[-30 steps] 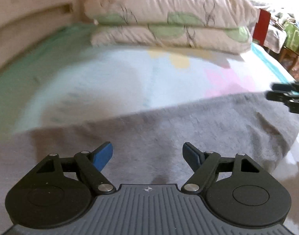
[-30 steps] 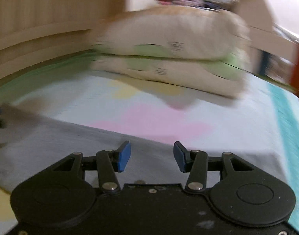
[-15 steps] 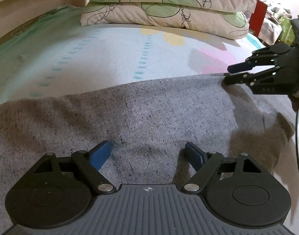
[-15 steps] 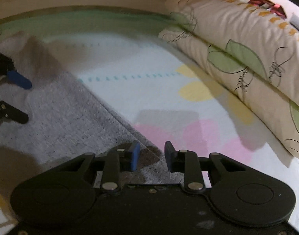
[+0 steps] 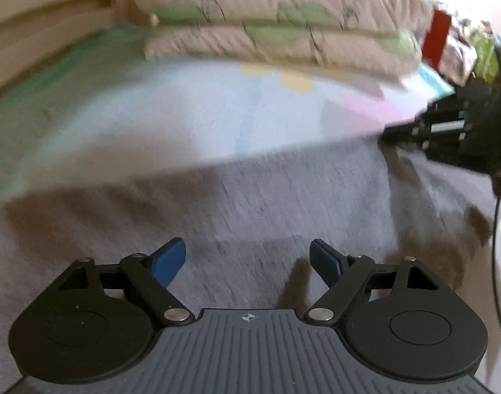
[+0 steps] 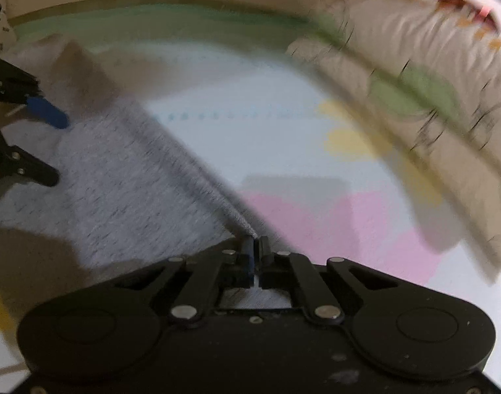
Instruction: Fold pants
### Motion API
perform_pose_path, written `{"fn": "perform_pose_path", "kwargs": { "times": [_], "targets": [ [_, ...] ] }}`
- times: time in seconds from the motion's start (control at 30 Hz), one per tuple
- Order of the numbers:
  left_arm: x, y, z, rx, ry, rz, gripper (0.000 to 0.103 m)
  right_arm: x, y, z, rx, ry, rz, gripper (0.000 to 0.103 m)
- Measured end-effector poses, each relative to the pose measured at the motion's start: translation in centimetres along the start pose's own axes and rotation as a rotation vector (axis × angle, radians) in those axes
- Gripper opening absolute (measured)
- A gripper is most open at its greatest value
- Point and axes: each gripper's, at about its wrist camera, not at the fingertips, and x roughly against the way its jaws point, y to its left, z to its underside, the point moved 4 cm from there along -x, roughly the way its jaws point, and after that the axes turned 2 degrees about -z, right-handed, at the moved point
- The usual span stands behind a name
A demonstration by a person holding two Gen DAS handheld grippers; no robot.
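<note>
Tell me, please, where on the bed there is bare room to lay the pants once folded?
The bare sheet between the pants and the pillows looks free. Nearer, it is crowded: the left gripper hangs open over the pants, the right gripper pinches their edge.

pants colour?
Heathered grey pants, dark flecks; clearest in the right wrist view.

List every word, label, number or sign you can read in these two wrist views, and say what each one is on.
No readable words or numbers in either view.
Small white compass-like emblem, no letters: on the ribbed grey body of the left tool.
Red upright object beside the stacked leaf-print pillows: too blurred to show any text.
</note>
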Motion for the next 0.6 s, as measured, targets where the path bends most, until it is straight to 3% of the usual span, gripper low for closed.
{"fn": "perform_pose_path", "kwargs": {
  "times": [0.07,0.17,0.23,0.3,0.37,0.47,0.6],
  "targets": [
    [0.0,0.0,-0.5,0.008,-0.008,-0.004,0.082,-0.6,-0.4,-0.2,-0.028,0.002,0.015,0.003],
    [-1.8,0.0,0.2,-0.011,0.066,-0.016,0.083,-2.5,0.4,0.5,-0.011,0.056,0.032,0.006],
    [-2.5,0.0,0.9,-0.050,0.071,-0.020,0.087,-2.1,0.5,0.5,-0.041,0.013,0.084,0.012],
    [-2.4,0.0,0.5,-0.052,0.101,-0.012,0.086,-0.8,-0.3,0.7,-0.145,-0.038,0.121,0.028],
    [-2.2,0.2,-0.1,-0.042,0.127,-0.025,0.085,1.9,-1.7,1.5,-0.277,-0.108,0.169,0.029],
    [-0.6,-0.7,-1.1,-0.064,0.076,-0.044,0.084,6.4,-4.6,4.5,-0.515,-0.154,0.227,0.033],
    [0.9,-4.1,-2.8,-0.065,0.000,0.024,0.084,12.4,-8.3,11.2,-0.763,-0.127,0.329,0.040]
  ]
}}
